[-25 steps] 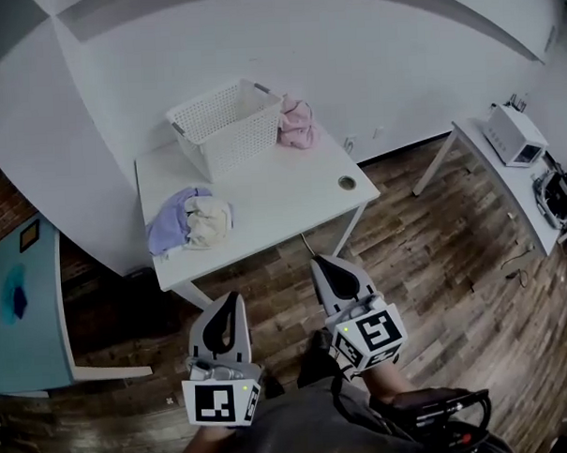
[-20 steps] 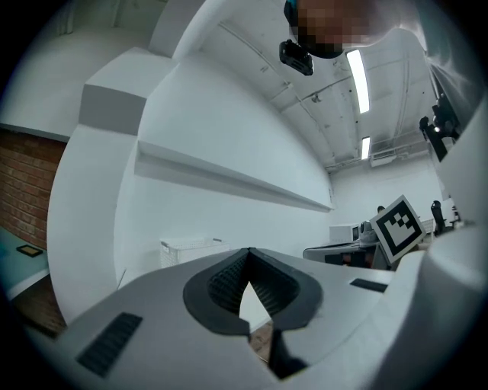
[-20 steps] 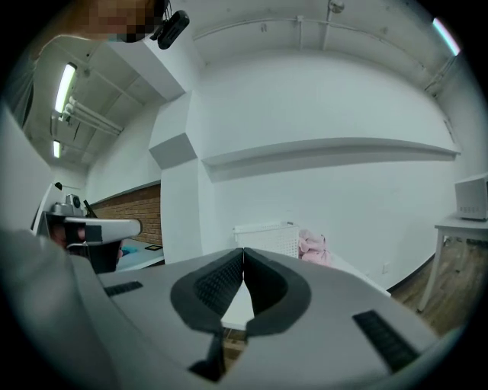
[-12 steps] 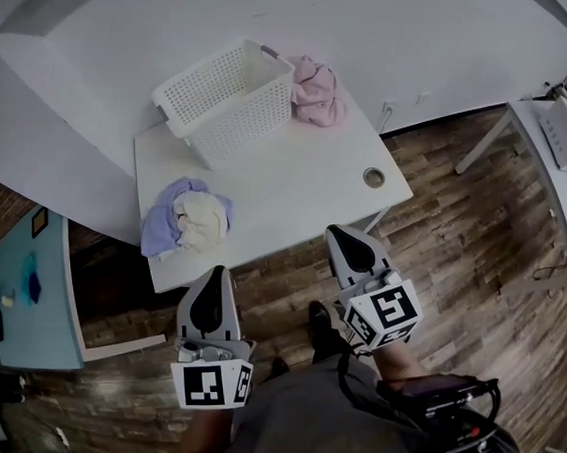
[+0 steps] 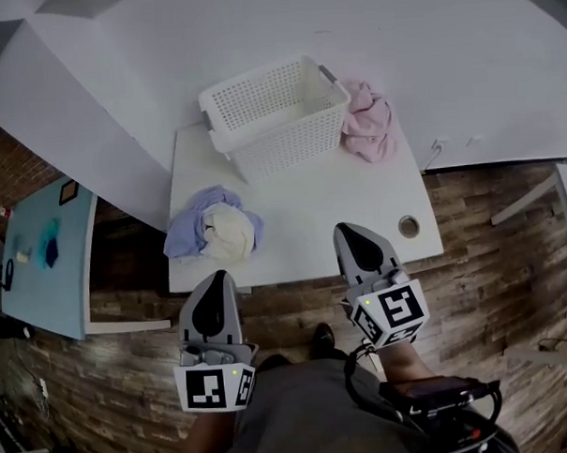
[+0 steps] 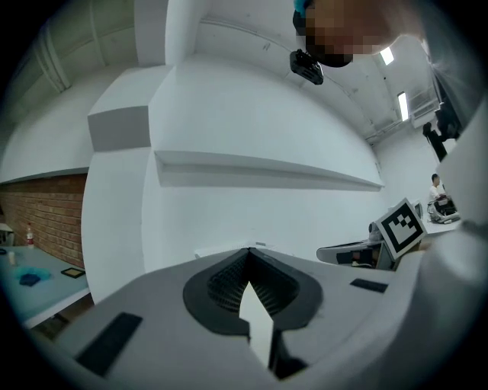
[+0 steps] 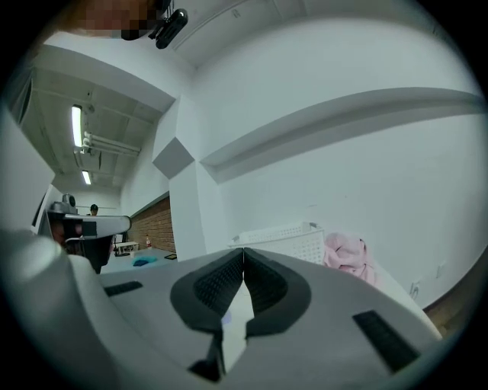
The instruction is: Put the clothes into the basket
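Note:
A white lattice basket (image 5: 277,114) stands at the back of a white table (image 5: 311,220); its rim also shows in the right gripper view (image 7: 282,234). A pink garment (image 5: 368,121) lies bunched against the basket's right side, and it appears pink beside the basket (image 7: 347,257) in the right gripper view. A lavender cloth (image 5: 192,227) wrapped round a cream one (image 5: 229,233) lies near the table's front left corner. My left gripper (image 5: 216,282) hangs shut and empty in front of the table's front edge. My right gripper (image 5: 351,235) is shut and empty over the front edge.
A round hole (image 5: 408,227) sits in the table's front right corner. A teal table (image 5: 43,259) with small items stands to the left. The floor (image 5: 491,259) is wood planks, and a white wall (image 5: 163,48) runs behind the table. A person's trousers fill the bottom of the head view.
The view has shifted: the table, basket and clothes now sit further right and nearer. Both grippers stay shut and have come up to the table's front edge.

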Available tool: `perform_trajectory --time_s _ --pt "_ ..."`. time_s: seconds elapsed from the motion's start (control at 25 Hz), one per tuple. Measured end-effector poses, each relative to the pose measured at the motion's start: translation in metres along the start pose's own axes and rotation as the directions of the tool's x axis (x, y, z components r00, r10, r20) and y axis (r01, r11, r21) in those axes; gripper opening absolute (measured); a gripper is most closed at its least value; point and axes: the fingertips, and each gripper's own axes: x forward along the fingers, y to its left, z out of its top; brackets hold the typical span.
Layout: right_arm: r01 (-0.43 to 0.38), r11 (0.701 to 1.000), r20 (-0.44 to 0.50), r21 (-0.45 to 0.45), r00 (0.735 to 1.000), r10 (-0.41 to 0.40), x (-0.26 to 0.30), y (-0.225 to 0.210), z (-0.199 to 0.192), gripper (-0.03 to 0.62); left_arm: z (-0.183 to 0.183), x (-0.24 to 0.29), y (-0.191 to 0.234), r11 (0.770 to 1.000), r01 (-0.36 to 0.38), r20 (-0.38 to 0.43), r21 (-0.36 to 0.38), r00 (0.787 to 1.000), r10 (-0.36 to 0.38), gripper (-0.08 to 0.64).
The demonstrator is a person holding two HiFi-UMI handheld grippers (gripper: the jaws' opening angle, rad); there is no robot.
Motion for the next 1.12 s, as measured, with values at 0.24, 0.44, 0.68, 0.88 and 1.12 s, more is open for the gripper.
perform_trajectory --time_s 0.24,0.44,0.68,0.88,1.12 --pt "-0.070 0.997 -0.063 -0.018 0.996 0.069 0.038 0.007 -0.010 0.008 -0.016 0.009 0.028 0.996 -0.082 -0.023 -0.046 0.996 0.081 0.008" --pt "-0.089 0.996 -0.126 -0.024 0.988 0.085 0.071 0.011 -0.032 0.008 -0.044 0.026 0.053 0.990 -0.104 -0.054 -0.094 0.994 0.099 0.008" --pt "-0.100 0.994 -0.171 -0.049 0.981 0.090 0.108 0.009 -0.043 0.008 -0.083 0.051 0.079 0.982 -0.122 -0.105 -0.142 0.989 0.108 0.008" --pt "-0.091 0.995 -0.232 -0.041 0.969 0.079 0.126 0.005 -0.070 0.008 -0.115 0.063 0.095 0.974 -0.144 -0.157 -0.173 0.981 0.117 0.008" --pt "-0.102 0.994 -0.317 -0.036 0.944 0.085 0.138 0.007 -0.106 0.008 -0.148 0.076 0.101 0.965 -0.121 -0.200 -0.233 0.977 0.074 0.022"
